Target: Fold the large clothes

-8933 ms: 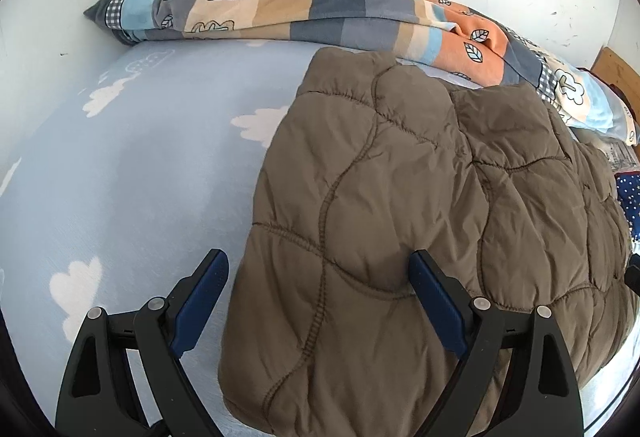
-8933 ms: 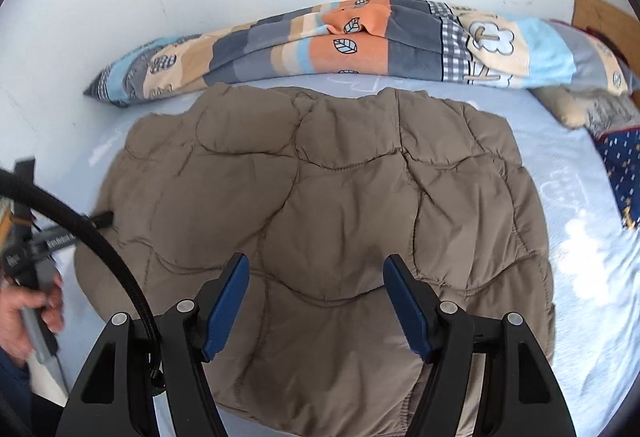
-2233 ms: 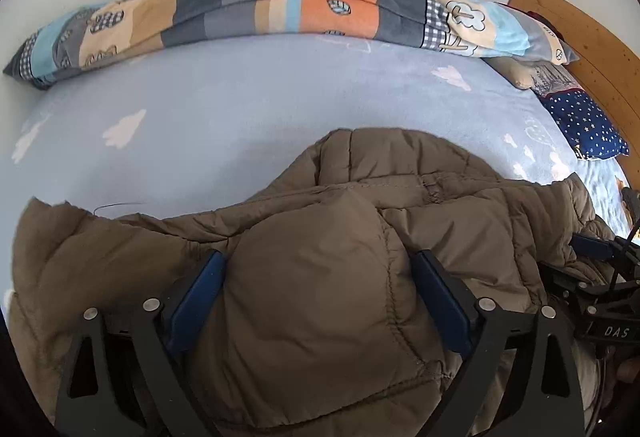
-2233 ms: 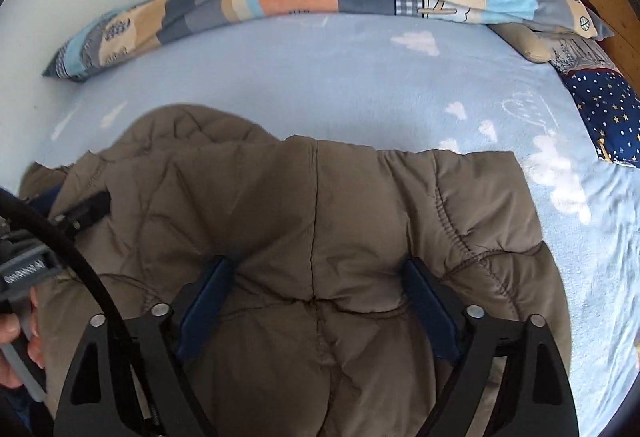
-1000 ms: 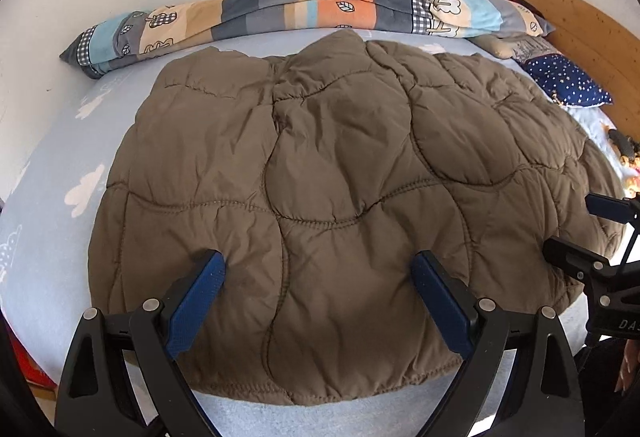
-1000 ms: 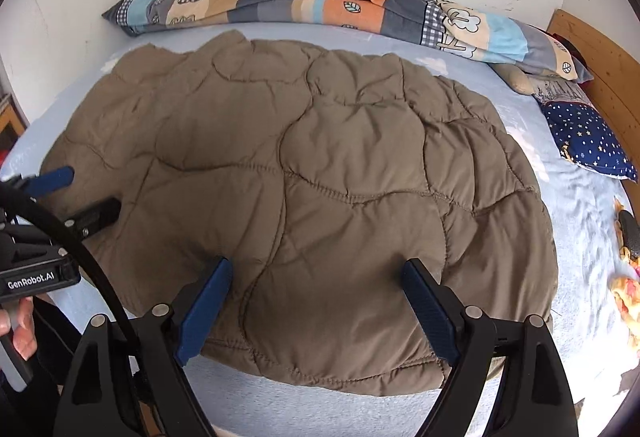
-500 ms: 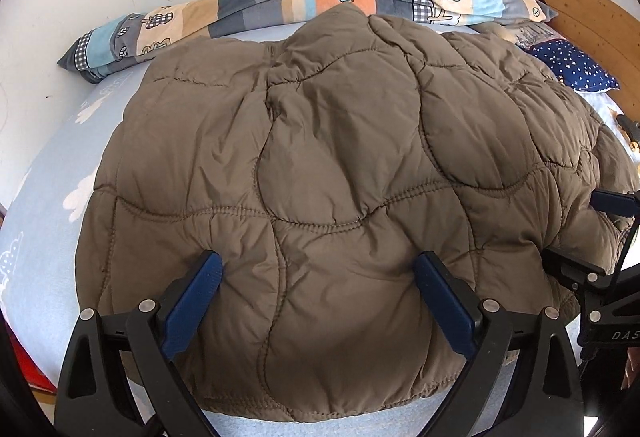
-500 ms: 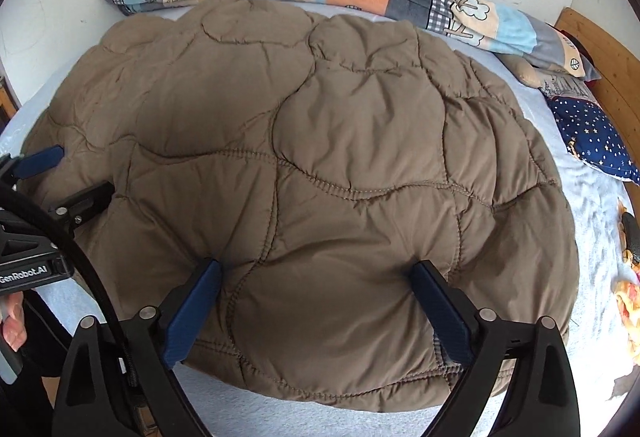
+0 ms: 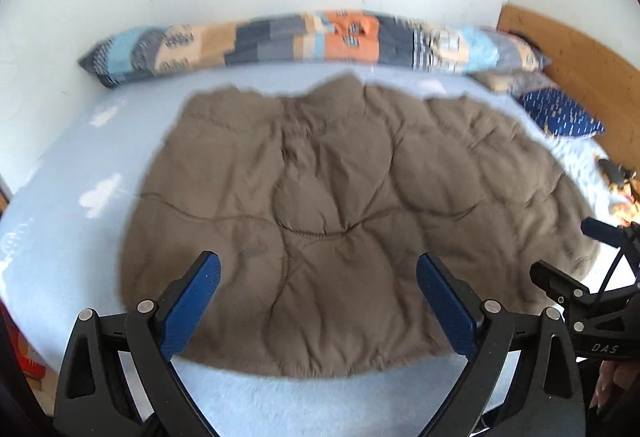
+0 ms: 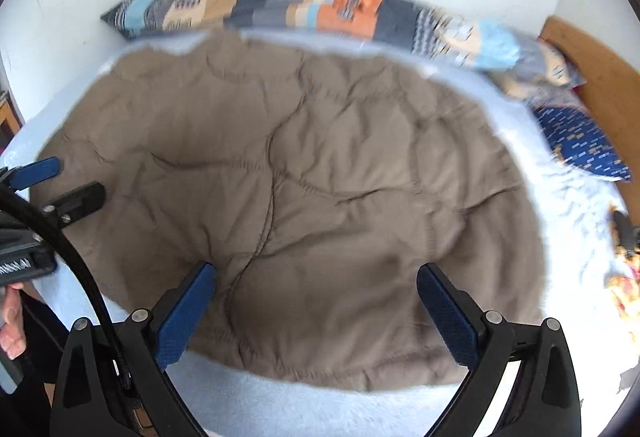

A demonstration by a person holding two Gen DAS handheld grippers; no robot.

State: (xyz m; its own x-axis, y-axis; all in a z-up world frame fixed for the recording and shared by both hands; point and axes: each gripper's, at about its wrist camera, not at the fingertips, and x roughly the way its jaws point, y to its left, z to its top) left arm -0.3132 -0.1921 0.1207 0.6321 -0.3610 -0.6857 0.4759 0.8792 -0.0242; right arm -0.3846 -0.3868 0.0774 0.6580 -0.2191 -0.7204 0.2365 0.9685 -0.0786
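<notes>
The left gripper (image 9: 318,303) and right gripper (image 10: 316,303) both stand spread wide, holding nothing. The right one's jaws have just been opening above the brown quilted jacket (image 10: 304,189), which lies flat on the bed (image 9: 68,197).

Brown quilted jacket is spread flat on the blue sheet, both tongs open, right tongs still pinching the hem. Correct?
Not quite. The right tongs grip nothing: the right wrist view shows the blue pads standing wide apart above the brown quilted jacket, not pressing on the hem. The rest holds: the jacket lies spread flat on the blue sheet, and the left tongs are open too.
</notes>
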